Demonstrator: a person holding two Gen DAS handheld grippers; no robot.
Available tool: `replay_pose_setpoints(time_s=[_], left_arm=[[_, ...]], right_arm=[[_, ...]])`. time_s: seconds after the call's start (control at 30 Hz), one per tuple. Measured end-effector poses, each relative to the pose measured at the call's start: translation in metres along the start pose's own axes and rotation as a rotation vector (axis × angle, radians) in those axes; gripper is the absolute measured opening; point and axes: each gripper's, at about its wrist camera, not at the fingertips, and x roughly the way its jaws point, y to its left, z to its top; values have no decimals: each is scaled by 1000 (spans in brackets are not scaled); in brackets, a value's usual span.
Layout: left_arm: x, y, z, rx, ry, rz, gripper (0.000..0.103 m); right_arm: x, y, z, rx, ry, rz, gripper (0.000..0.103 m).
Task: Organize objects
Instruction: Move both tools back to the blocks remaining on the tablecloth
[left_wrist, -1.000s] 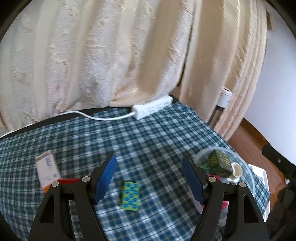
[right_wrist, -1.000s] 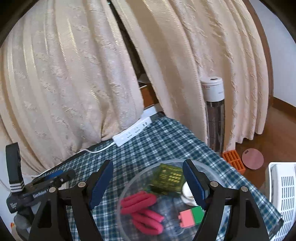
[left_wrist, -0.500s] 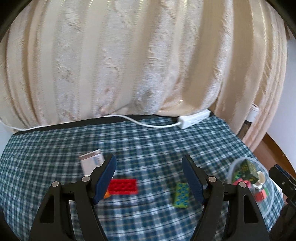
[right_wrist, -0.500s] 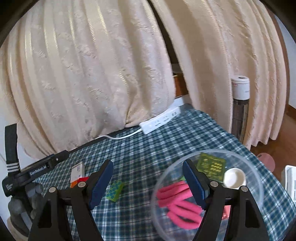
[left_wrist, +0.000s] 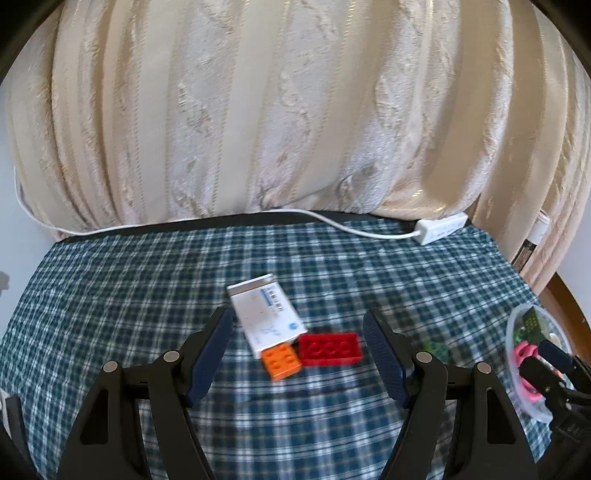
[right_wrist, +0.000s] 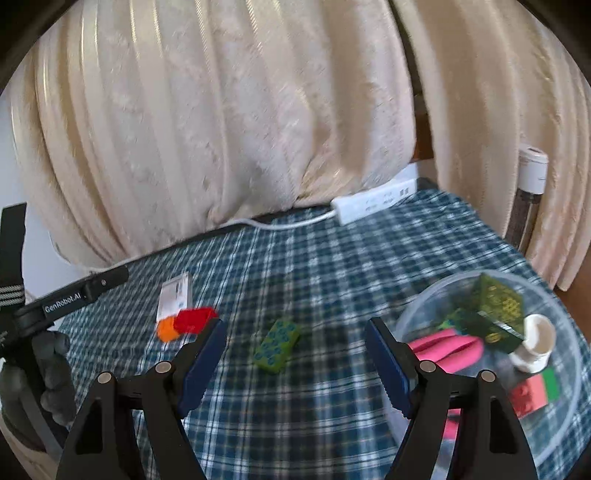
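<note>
The gathering step is judged to be in hand: the left tool (left_wrist: 297, 356) is held spread and empty over the white box (left_wrist: 266, 314), orange brick (left_wrist: 282, 361) and red brick (left_wrist: 329, 349), which lie touching on the checked counter (left_wrist: 110, 295). The right tool (right_wrist: 295, 356) is likewise spread and empty, the green brick (right_wrist: 277, 345) lying between its fingers. A descent and a pinch are called for next, the clear bowl (right_wrist: 417, 302) of sorted things being at three o'clock; the power strip (right_wrist: 373, 203) at twelve is no obstruction.

I see a checked-cloth bench (left_wrist: 332, 424) carrying a white box (left_wrist: 266, 314), red brick (left_wrist: 330, 349), orange brick (left_wrist: 281, 363), green brick (right_wrist: 277, 345), clear bowl (right_wrist: 569, 417) and power strip (left_wrist: 441, 230).
</note>
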Motion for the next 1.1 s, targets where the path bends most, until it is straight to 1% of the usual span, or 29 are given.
replay_pose_setpoints(time_s=[0.17,0.3,0.4,0.77,1.07,1.1], left_arm=[[9,24,-4,-23,23,34,75],[23,35,-10,-29,59,56,75],[34,41,-15,-33,85,59,75],[76,40,-36,-29,182,60,75],[99,28,-42,-9,222,69,75],[101,27,-42,-4,226,69,76]], right_arm=[[23,13,-7,-6,44,4,80],[43,19,-11,-4,86,-6,81],[57,22,-12,-9,112,-21,80],[97,26,-14,-29,183,-41,80],[115,27,-18,-21,200,-21,80],[116,28,-18,-23,200,-21,80]])
